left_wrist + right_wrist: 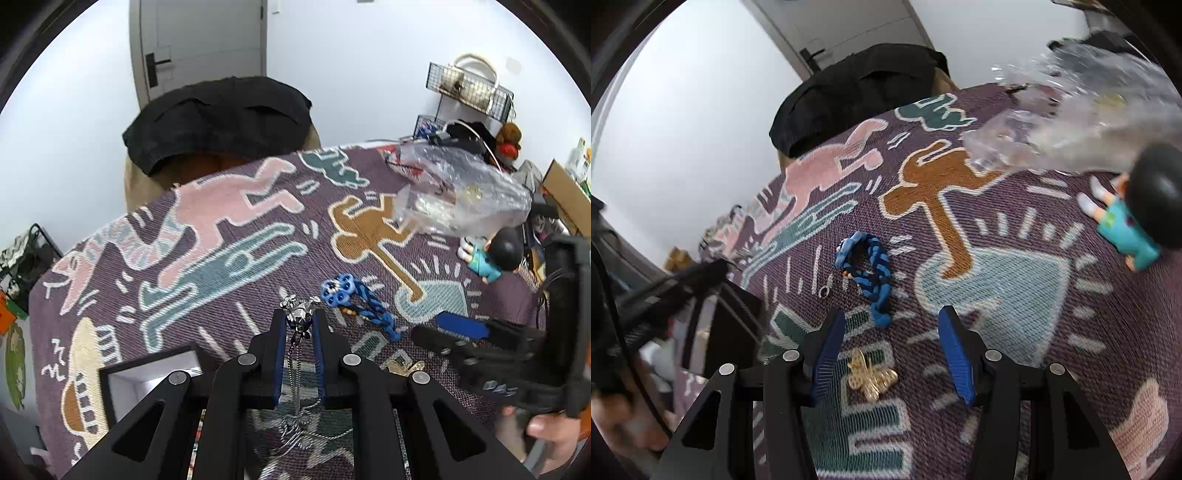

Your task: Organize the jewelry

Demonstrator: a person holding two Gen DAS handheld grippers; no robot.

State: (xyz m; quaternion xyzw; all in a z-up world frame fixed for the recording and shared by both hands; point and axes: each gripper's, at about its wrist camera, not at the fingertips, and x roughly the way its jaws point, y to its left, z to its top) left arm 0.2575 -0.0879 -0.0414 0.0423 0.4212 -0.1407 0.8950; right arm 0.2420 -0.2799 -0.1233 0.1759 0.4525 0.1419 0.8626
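Note:
My left gripper (299, 314) is shut on a silver pendant (298, 318). Its chain (295, 373) hangs down between the fingers and pools on the patterned cloth. A blue braided bracelet (354, 299) lies just right of the tips. An open black box with white lining (147, 380) sits at the lower left. My right gripper (892, 314) stands open over a gold butterfly brooch (871, 376), which lies on the cloth between the fingers, untouched. The blue bracelet (868, 269) and a small silver ring (823, 292) lie just beyond the tips.
A purple cloth with cartoon figures (229, 236) covers the table. A crumpled clear plastic bag (461, 199) and a small doll in teal (491, 258) lie at the far right. A black-covered chair (221, 118) stands behind the table. A hand (546, 432) holds the right gripper.

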